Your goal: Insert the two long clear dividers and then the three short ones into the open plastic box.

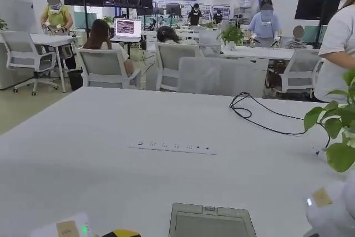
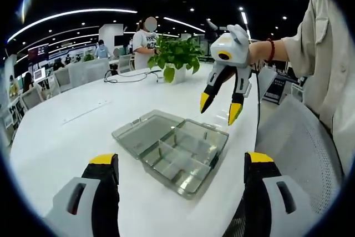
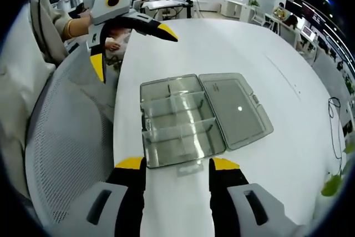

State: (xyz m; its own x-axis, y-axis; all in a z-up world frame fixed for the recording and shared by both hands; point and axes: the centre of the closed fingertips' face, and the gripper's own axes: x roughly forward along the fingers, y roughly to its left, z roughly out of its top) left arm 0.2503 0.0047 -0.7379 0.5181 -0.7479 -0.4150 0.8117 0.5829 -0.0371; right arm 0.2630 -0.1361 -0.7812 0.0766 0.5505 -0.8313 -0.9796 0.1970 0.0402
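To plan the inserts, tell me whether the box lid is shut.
No, the lid lies flat open beside the box.

Head view: box (image 1: 211, 221) cut by the bottom edge, compartments out of frame. Clipped at the bottom corners: left gripper (image 1: 72, 229) and right gripper (image 1: 331, 210), jaws out of frame there. Right edge cuts the plant (image 1: 338, 131). Sockets on the power strip (image 1: 173, 146) too small to tell. Right gripper view: dividers (image 3: 177, 116) clear, count unsure. Small clear piece (image 3: 189, 168) at the box's near edge, can't tell what it is.
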